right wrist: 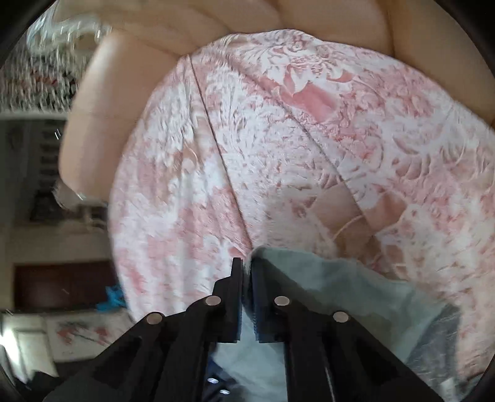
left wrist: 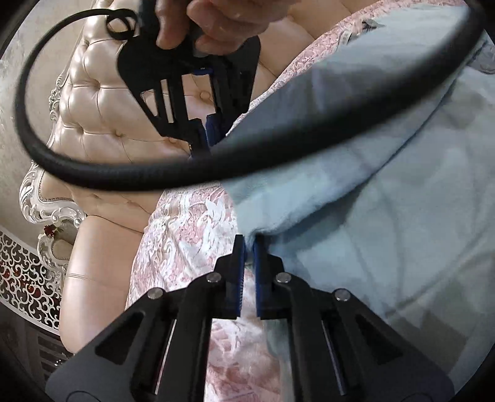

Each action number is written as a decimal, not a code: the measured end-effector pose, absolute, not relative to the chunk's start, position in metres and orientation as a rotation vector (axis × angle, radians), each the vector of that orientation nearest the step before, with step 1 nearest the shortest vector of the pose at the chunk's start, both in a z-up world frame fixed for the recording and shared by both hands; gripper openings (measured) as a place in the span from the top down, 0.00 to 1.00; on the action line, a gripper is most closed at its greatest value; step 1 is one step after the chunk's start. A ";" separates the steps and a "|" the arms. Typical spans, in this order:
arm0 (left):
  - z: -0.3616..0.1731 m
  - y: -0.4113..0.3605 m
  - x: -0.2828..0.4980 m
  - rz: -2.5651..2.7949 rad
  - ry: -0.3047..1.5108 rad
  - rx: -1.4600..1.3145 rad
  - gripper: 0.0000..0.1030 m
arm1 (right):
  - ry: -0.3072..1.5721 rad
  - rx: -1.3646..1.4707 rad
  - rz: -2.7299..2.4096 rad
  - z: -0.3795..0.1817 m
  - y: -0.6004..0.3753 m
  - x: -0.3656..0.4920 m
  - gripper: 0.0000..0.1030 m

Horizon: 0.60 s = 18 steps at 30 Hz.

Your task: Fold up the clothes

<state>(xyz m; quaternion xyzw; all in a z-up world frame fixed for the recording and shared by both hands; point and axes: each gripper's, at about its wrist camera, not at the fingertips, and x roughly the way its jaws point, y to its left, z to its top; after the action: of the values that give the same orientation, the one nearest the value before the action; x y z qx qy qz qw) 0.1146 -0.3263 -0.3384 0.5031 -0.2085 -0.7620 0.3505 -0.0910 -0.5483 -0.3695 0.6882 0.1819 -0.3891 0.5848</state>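
Observation:
A pale blue garment (left wrist: pixel 371 173) lies spread over the pink floral sofa cover (left wrist: pixel 185 228), filling the right of the left wrist view. My left gripper (left wrist: pixel 249 244) is shut on the garment's near edge, with cloth pinched between its blue pads. My right gripper (left wrist: pixel 208 123) shows upper centre in that view, held by a hand (left wrist: pixel 213 21), its tips at the garment's far edge. In the right wrist view my right gripper (right wrist: pixel 246 263) is shut on a corner of the pale blue garment (right wrist: pixel 324 287), which hangs under it above the floral cover (right wrist: pixel 278 139).
A thick black cable (left wrist: pixel 216 164) arcs across the left wrist view in front of the garment. The tufted beige sofa back (left wrist: pixel 102 102) and its carved white armrest (left wrist: pixel 46 210) stand at the left. A beige cushion edge (right wrist: pixel 89 123) and blurred room floor lie left of the cover.

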 end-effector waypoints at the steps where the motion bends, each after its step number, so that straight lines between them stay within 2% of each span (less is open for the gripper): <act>1: -0.336 -0.325 0.116 -1.976 -0.540 1.302 0.94 | 0.408 1.611 -0.906 -0.370 -0.546 -0.093 0.95; 6: -0.337 -0.322 0.121 -1.972 -0.538 1.319 0.94 | 0.322 1.650 -0.961 -0.378 -0.538 -0.110 0.96; 18: -0.337 -0.318 0.121 -1.967 -0.570 1.322 0.94 | 0.280 1.632 -1.077 -0.383 -0.533 -0.128 0.97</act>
<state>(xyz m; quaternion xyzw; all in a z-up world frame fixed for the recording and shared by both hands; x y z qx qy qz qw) 0.1208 -0.3176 -0.3370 0.5091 -0.2194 -0.7574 0.3450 -0.1284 -0.5326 -0.3828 0.6897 0.1182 -0.4551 0.5507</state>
